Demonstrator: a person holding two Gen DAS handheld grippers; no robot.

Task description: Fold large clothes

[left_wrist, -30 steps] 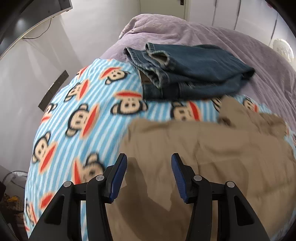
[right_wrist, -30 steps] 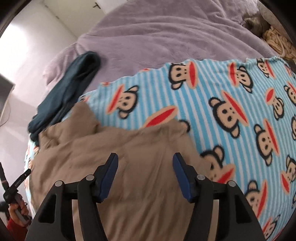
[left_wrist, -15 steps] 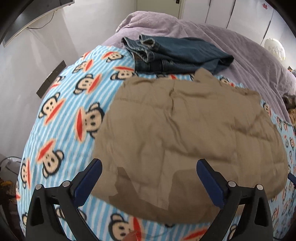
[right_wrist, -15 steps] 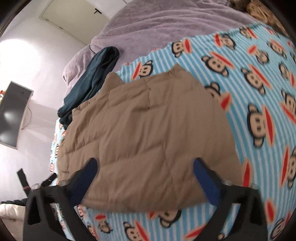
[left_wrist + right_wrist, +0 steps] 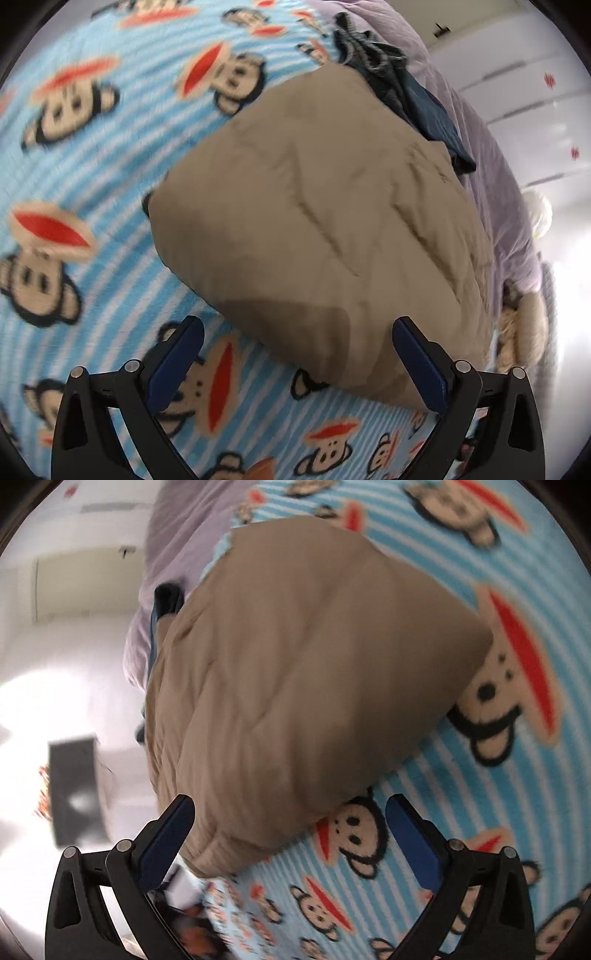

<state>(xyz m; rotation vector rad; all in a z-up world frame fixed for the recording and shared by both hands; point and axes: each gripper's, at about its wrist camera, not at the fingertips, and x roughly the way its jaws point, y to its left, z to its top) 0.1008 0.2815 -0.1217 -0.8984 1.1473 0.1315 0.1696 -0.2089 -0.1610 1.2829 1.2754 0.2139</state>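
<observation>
Left gripper (image 5: 295, 354): jaws spread wide, blue pads at 7 and 5 o'clock of the left wrist view; nothing is clamped. The near edge of the tan garment lies between and just beyond the pads, and neither pad presses on it.
Right gripper (image 5: 290, 830): jaws likewise at full spread, pads at 7 and 5 o'clock of the right wrist view; empty. The near corner of the tan garment sits just ahead of the left pad, without contact that can be made out.
Tan garment (image 5: 332, 221): a padded, quilted piece folded into a thick, rough rectangle, lying flat on the monkey blanket. In the left wrist view it fills the centre and runs toward 1 o'clock; in the right wrist view (image 5: 295, 664) it fills the centre and runs toward 11 o'clock.
Monkey blanket (image 5: 92, 166): light blue and white stripes with cartoon monkey faces, spread under the garment; visible from 6 through 12 o'clock in the left view, blurred.
Dark denim clothes (image 5: 406, 92): a bunched pile at 1 o'clock, touching the far edge of the tan garment.
Purple cover (image 5: 498, 177): beyond the denim, toward 2 o'clock.
Wall and doors (image 5: 535, 74): white, farthest off, at 2 o'clock.
</observation>
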